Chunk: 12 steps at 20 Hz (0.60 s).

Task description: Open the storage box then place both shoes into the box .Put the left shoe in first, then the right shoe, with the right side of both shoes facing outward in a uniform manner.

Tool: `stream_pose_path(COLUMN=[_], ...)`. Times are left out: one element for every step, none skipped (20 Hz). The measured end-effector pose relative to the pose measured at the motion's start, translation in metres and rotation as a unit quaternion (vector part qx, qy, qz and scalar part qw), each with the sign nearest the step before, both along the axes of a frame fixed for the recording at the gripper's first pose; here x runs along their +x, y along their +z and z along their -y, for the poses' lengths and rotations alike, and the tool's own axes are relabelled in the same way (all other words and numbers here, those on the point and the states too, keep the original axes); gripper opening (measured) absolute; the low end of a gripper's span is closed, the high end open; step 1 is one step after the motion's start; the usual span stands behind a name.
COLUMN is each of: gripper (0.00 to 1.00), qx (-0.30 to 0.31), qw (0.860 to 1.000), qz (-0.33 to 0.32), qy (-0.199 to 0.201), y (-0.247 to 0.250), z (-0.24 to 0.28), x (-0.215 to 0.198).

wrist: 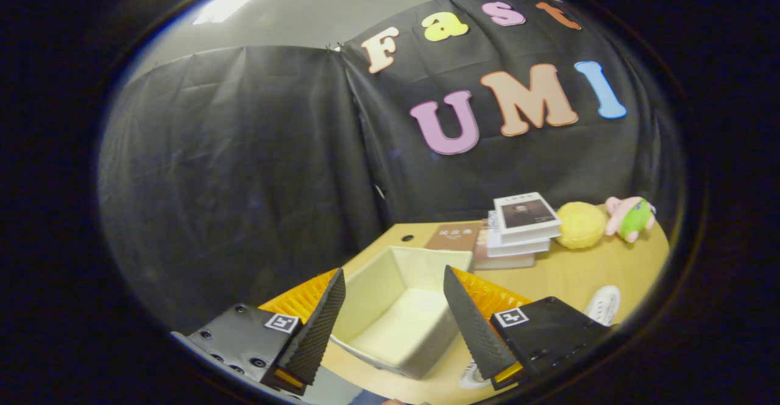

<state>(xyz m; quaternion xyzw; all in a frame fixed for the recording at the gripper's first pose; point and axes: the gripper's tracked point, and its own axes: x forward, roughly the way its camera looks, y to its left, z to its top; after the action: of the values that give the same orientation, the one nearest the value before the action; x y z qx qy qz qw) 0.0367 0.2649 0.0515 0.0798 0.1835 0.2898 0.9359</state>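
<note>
The storage box [372, 283] stands open on the wooden table, a pale cream tub with nothing in it, just ahead of and below my fingers. My gripper [395, 304] hovers above it, open, with nothing between the fingers. A white shoe [604, 303] lies on the table to the right of the box, partly hidden behind my right finger. Another bit of white shoe [472, 376] peeks out under the right finger, near the table's front edge.
Behind the box lie a brown book [454, 236] and a stack of books [523, 225]. A yellow plush ball [580, 225] and a pink and green plush toy [631, 216] sit further right. The wooden table [573, 271] ends close to the black cloth wall.
</note>
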Motion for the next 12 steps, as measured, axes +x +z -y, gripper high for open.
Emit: stream_pose_path(gripper=[1.00,1.00,1.00,1.00,1.00,1.00,1.00,0.99,0.98,0.96,0.95,0.94], qx=[-0.021,-0.038,-0.053,-0.069,-0.087,-0.107,-0.130,-0.154,-0.172,-0.185,-0.191,-0.196], qw=[1.000,0.998,0.997,0.994,0.991,0.987,0.983,0.977,0.972,0.968,0.966,0.963], qz=[-0.013,-0.027,-0.043,-0.059,-0.074,-0.087,-0.100,-0.111,-0.121,-0.133,-0.147,-0.158], qy=[-0.014,-0.029,-0.043,-0.054,-0.066,-0.077,-0.087,-0.097,-0.102,-0.102,-0.098,-0.094], y=[-0.017,-0.036,-0.056,-0.075,-0.094,-0.113,-0.133,-0.150,-0.166,-0.180,-0.191,-0.199], z=[0.017,0.037,0.054,0.069,0.082,0.097,0.109,0.121,0.129,0.132,0.132,0.131], x=[0.002,0.003,0.004,0.007,0.008,0.009,0.008,0.008,0.009,0.008,0.006,0.002])
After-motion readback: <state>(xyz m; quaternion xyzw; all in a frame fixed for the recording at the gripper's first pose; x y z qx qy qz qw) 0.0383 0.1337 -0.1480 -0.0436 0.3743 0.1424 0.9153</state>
